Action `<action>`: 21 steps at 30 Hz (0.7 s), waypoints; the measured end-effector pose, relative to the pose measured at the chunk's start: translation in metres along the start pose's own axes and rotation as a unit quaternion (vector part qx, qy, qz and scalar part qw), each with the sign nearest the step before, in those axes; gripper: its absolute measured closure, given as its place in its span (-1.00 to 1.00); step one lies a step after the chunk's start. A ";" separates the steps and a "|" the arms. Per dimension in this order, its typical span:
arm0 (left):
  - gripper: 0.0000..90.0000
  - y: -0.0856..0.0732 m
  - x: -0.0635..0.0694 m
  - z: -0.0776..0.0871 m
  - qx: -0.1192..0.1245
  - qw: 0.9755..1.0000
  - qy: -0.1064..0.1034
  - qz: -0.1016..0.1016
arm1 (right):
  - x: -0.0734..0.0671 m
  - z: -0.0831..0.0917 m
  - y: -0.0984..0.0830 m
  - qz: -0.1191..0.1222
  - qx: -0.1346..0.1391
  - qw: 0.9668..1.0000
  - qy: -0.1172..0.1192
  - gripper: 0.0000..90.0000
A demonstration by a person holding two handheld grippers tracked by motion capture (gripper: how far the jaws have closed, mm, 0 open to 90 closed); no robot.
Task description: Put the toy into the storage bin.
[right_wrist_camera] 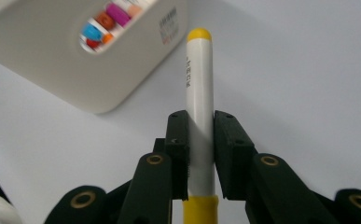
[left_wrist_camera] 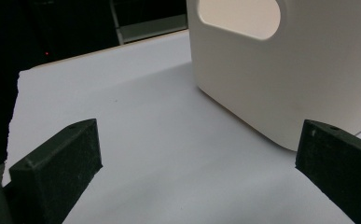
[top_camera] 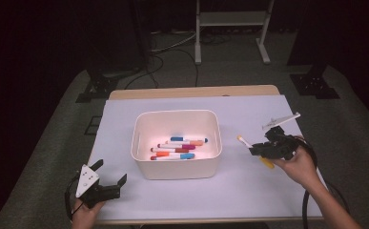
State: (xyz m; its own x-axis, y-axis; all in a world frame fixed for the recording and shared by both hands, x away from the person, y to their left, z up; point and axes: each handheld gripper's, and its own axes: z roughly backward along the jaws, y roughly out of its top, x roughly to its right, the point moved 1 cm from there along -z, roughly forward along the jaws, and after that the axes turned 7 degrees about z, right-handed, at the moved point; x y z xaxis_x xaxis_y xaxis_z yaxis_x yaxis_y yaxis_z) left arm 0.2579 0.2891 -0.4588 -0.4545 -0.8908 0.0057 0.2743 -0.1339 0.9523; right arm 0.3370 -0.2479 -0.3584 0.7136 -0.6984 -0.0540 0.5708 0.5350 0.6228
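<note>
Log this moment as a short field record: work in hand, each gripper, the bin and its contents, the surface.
work: putting markers into a bin
right gripper: shut on the yellow marker, held off the sheet, right of the bin
left gripper: open, nothing between the jaws, near the bin's front left corner
white bin: mid-table, upright, with cut-out handles
markers in bin: several, lying flat, caps in blue, orange, red and purple
surface: white sheet over the table

Left gripper (top_camera: 109, 177) sits low at roughly 7 o'clock of the table, held by the left hand (top_camera: 84, 213), jaws spread wide with nothing between them. Right gripper (top_camera: 254, 149) is at 4 o'clock, raised in the right hand (top_camera: 297, 164), jaws clamped on a marker (right_wrist_camera: 199, 116), pointing toward 10 o'clock.
</note>
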 end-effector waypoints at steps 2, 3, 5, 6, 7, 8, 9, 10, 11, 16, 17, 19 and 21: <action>-1.00 0.000 0.000 0.000 0.001 1.000 0.000 -0.001 | -0.003 0.009 0.008 0.008 0.005 1.000 -0.002 0.69; -1.00 0.000 0.000 0.000 0.002 1.000 0.001 0.000 | -0.004 0.014 0.013 0.011 0.008 1.000 -0.002 0.69; -1.00 0.000 0.000 0.000 0.004 1.000 0.001 0.001 | -0.008 0.023 0.021 0.017 0.017 1.000 0.005 0.69; -1.00 0.000 0.000 0.000 0.004 1.000 0.001 0.000 | -0.011 0.028 0.027 0.020 0.020 1.000 0.009 0.69; -1.00 0.000 0.000 0.000 0.003 1.000 0.000 0.001 | -0.013 0.031 0.030 0.025 0.021 0.999 0.010 0.69; -1.00 0.000 0.000 0.000 0.002 1.000 0.000 0.000 | -0.016 0.035 0.035 0.029 0.023 0.999 0.010 0.69; -1.00 0.000 0.000 0.000 0.002 1.000 0.000 0.000 | -0.018 0.039 0.040 0.036 0.028 0.999 0.013 0.69; -1.00 0.000 0.000 0.000 0.002 1.000 0.000 0.001 | -0.020 0.043 0.045 0.038 0.030 0.999 0.020 0.69; -1.00 0.000 0.000 0.000 0.002 1.000 0.000 0.001 | -0.023 0.047 0.050 0.044 0.031 0.998 0.022 0.69; -1.00 0.000 0.000 0.001 0.003 1.000 0.000 0.001 | -0.038 0.059 0.077 0.067 0.035 0.996 0.042 0.69; -1.00 0.000 0.000 0.001 0.003 1.000 -0.001 0.001 | -0.041 0.061 0.082 0.073 0.035 0.996 0.046 0.69; -1.00 0.000 0.000 0.001 0.003 1.000 -0.001 0.001 | -0.048 0.064 0.093 0.085 0.035 0.994 0.053 0.69; -1.00 0.000 0.000 0.001 0.002 1.000 -0.001 0.000 | -0.056 0.064 0.103 0.097 0.038 0.993 0.058 0.69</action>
State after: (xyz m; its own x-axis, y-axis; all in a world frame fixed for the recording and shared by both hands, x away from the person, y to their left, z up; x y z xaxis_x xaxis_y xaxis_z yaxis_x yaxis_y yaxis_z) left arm 0.2574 0.2893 -0.4586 -0.4563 -0.8898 0.0067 0.2706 -0.1316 0.9537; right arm 0.3298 -0.1846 -0.2412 0.8513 -0.5245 -0.0135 0.3891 0.6139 0.6868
